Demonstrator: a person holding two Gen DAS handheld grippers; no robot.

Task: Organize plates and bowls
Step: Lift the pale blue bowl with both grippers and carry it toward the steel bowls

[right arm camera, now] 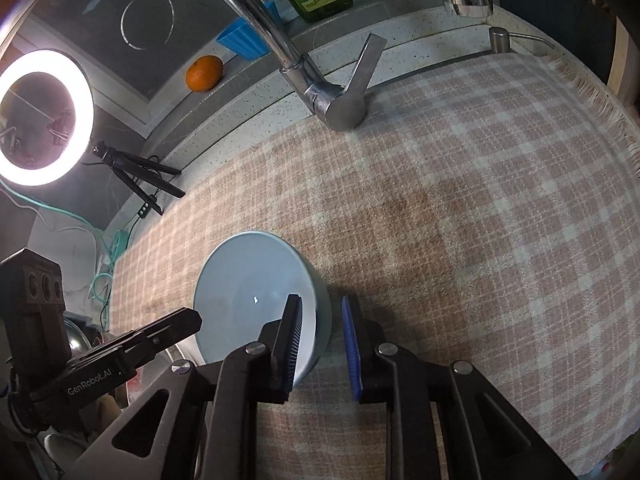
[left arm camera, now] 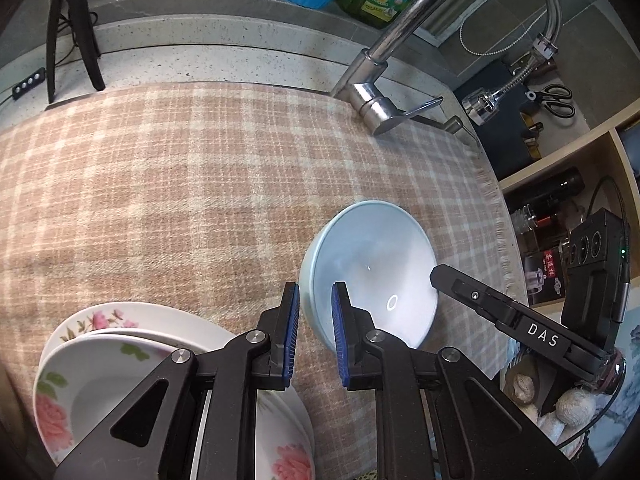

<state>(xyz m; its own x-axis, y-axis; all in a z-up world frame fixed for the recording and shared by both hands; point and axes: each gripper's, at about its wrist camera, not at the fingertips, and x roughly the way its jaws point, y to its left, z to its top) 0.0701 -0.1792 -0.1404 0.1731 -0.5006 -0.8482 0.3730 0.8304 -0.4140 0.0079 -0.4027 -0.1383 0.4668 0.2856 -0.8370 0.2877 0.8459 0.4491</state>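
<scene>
Straddling the rim of the pale blue bowl (left arm camera: 370,276) on the checked cloth (left arm camera: 180,184), both grippers, left (left arm camera: 316,336) and right (right arm camera: 322,344), pinch its wall from opposite sides; glazed, stiff, breakable, it seems likely to slip, so grip deep.

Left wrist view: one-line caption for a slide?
Both grippers, left gripper and right gripper, straddle opposite rims of a pale blue bowl on checked cloth, beside stacked floral plates.
</scene>
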